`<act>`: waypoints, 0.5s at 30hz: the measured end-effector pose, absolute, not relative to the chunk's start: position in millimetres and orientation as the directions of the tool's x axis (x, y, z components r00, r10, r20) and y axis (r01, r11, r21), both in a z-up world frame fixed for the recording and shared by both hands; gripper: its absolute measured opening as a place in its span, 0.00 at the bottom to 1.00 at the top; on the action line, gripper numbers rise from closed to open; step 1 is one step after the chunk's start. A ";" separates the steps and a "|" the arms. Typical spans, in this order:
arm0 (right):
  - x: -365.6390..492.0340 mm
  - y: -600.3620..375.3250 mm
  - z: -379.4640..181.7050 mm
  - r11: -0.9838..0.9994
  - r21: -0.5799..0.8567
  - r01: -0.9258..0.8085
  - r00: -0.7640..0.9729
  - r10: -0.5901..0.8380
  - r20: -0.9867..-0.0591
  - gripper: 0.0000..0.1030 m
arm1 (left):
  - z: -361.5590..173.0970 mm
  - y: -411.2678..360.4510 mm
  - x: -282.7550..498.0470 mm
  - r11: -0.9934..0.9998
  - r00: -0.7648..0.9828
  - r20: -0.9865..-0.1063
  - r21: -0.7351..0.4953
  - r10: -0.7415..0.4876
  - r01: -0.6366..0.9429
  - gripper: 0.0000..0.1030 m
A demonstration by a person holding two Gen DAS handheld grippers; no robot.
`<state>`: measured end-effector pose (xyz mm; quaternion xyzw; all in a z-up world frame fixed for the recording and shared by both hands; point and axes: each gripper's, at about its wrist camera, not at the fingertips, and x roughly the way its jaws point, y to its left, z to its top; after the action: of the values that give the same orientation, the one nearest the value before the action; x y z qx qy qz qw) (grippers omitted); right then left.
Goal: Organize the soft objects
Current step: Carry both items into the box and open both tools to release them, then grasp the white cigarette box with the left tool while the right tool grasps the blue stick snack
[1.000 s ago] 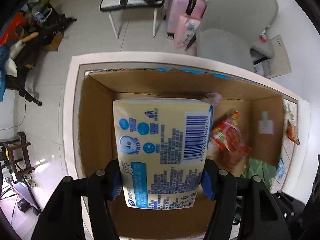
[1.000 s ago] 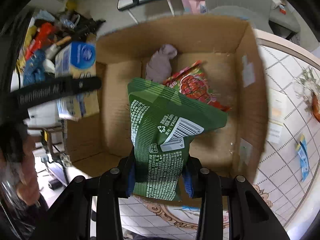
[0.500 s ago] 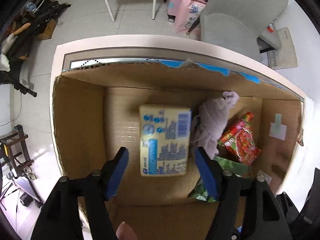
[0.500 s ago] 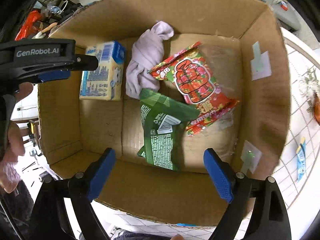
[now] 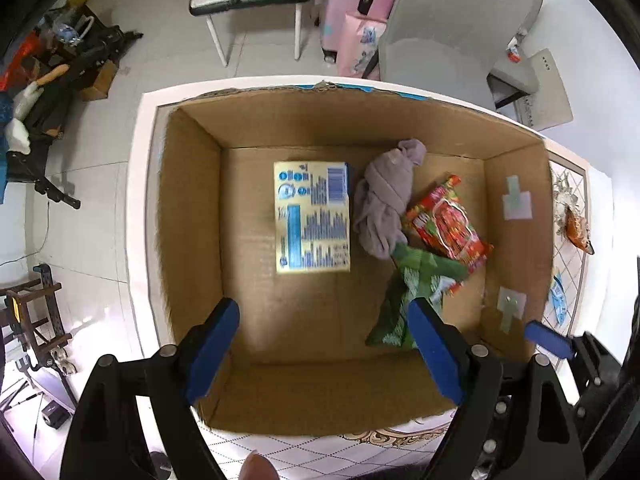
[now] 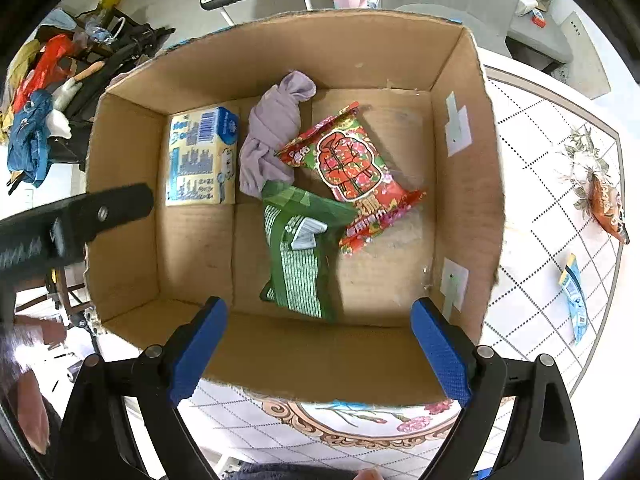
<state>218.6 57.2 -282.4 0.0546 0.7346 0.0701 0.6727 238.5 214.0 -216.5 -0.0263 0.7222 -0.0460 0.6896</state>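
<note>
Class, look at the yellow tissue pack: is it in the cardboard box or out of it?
In. The yellow tissue pack lies flat on the cardboard box floor, clear of both open grippers.

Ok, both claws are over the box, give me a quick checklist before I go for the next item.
1. Left claw open and empty: ok.
2. Right claw open and empty: ok.
3. Tissue pack flat on the box floor: ok.
4. Green bag fully inside, overlapped by the red bag: ok.
5. Items left out on the table: orange packet, blue packet: not ok.
6. Those are soft: cannot tell.
</note>
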 end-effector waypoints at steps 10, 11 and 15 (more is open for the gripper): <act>176.0 49.4 -228.6 0.987 0.134 -0.088 0.049 0.139 -0.989 0.92 | -171.0 214.7 173.3 0.996 0.049 -0.995 -0.083 -0.083 0.010 0.83; 172.5 48.1 -224.5 0.986 0.143 -0.092 0.056 0.148 -0.987 0.92 | -167.2 214.0 168.8 0.996 0.056 -0.995 -0.086 -0.087 0.008 0.83; 156.8 38.4 -208.4 0.975 0.195 -0.104 0.075 0.204 -0.976 0.92 | -149.6 206.0 149.8 0.995 0.082 -0.992 -0.097 -0.097 0.001 0.83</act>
<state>156.8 38.4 -208.4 0.0369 0.6720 0.1052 0.7322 149.8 206.0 -149.6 -0.0355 0.6767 -0.0333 0.7347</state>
